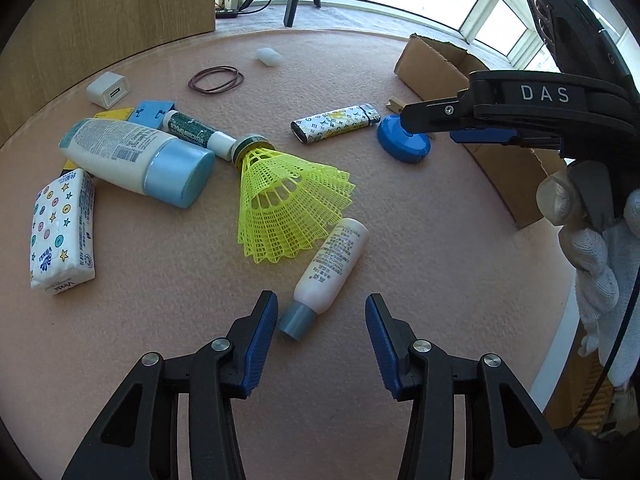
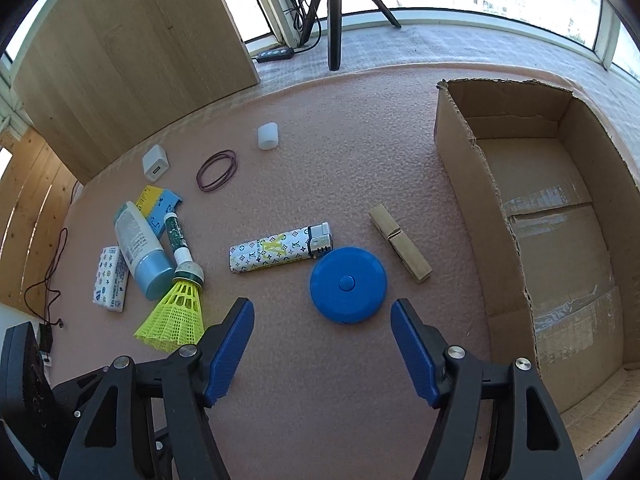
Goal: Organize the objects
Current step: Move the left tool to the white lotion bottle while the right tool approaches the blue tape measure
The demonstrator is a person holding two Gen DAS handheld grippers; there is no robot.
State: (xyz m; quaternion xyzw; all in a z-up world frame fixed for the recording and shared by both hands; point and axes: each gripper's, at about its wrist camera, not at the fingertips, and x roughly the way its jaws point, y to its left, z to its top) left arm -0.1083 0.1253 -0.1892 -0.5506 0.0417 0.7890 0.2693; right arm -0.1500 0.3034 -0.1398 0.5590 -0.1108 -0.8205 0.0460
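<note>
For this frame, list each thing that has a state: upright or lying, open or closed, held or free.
Cardboard box: open, nothing seen inside.
Small white bottle: lying, capped, free.
Large lotion bottle: lying, capped.
Shuttlecock: on its side.
Lighter: lying flat.
Blue round case: flat, closed, free.
Clothespin: lying, shut.
Tissue pack: lying, sealed.
Left gripper: open, empty.
Right gripper: open, empty.

Yellow mesh shuttlecock [image 1: 286, 204], blue round disc [image 2: 348, 290], white monogram-print lighter [image 2: 280, 253], star-and-button tissue pack [image 1: 62, 230], pink mat [image 2: 340, 152], brown cardboard box [image 2: 568, 240].
</note>
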